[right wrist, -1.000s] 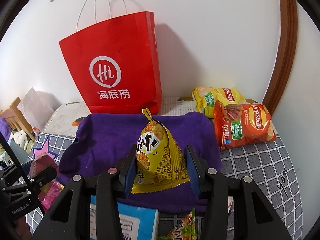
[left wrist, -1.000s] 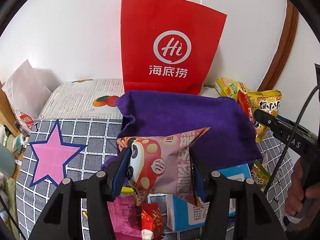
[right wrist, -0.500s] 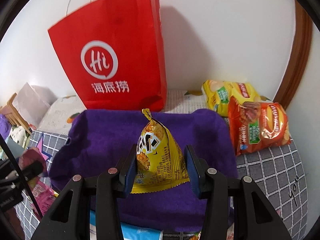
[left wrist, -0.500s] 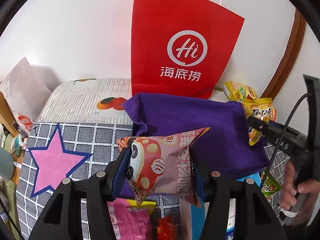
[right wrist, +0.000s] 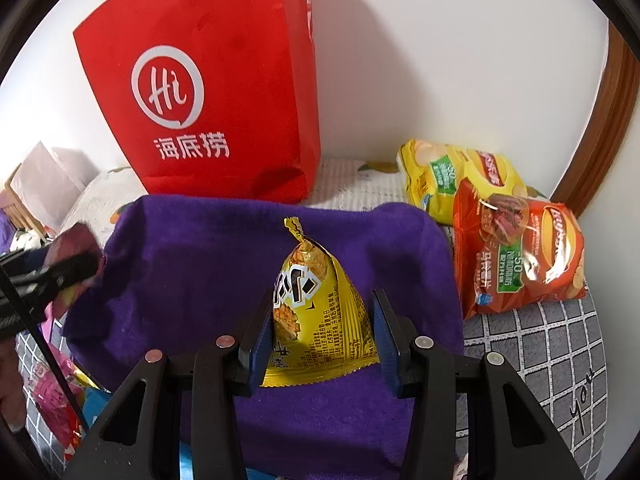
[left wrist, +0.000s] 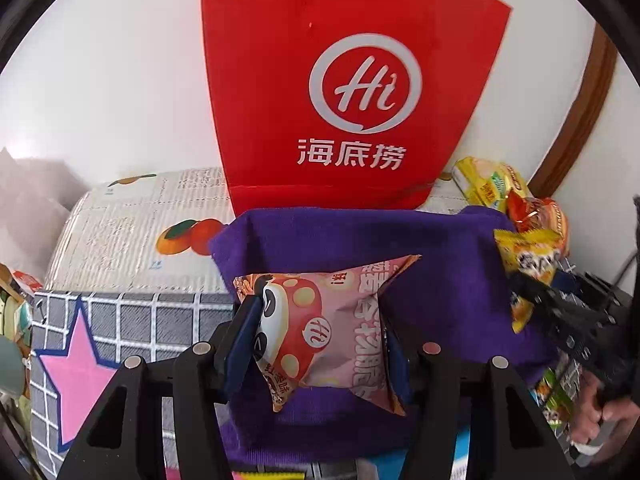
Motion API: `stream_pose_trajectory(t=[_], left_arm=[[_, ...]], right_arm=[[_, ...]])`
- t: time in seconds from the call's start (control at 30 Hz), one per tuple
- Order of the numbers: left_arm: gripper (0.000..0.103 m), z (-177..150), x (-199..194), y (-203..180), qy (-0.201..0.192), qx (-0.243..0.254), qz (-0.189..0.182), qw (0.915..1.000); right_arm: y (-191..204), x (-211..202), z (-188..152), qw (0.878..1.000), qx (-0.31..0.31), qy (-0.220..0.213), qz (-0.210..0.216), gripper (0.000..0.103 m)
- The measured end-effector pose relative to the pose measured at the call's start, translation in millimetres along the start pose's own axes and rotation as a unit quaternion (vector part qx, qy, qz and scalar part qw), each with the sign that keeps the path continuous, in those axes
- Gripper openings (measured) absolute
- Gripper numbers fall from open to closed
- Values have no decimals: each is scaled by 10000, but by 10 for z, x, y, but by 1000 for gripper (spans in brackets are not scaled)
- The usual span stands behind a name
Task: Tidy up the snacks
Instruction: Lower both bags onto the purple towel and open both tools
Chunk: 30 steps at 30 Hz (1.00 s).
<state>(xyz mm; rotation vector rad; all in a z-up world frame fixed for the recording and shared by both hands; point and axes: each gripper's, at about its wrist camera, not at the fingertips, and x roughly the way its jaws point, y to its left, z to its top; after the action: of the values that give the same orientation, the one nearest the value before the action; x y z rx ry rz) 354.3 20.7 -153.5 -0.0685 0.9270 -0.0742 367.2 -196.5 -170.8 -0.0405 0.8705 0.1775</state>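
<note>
A purple towel fills mid-frame before a red paper bag. The left gripper clamps a pink snack packet; the right gripper clamps a yellow snack packet.

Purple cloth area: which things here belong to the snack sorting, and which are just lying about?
Job:
- pink snack packet in left tongs
- yellow snack packet in right tongs
- purple cloth
- yellow chip bag
- orange chip bag

Lying about:
- red paper bag
- star-patterned checked cover
</note>
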Motion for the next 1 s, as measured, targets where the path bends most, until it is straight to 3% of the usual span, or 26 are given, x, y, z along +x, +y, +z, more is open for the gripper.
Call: stream_pose_trajectory(t=[0.6,0.77,0.9,1.0], left_arm=[[55,43,425,77,353,-165,-43,9992],[55,28,457,64,367,-143,-70,9992],[57,24,485,41,398,-97,-63,9991],[67,24,481,36,413,-56,-60,9991]], right_arm=[[-76,341,-75,9969,160,766,101,45],[-90,341,-87,9969,186,763,50,46],[-79,341,-95,9961,166,860,99,56],[-39,293,-84,9970,152,740,168,61]])
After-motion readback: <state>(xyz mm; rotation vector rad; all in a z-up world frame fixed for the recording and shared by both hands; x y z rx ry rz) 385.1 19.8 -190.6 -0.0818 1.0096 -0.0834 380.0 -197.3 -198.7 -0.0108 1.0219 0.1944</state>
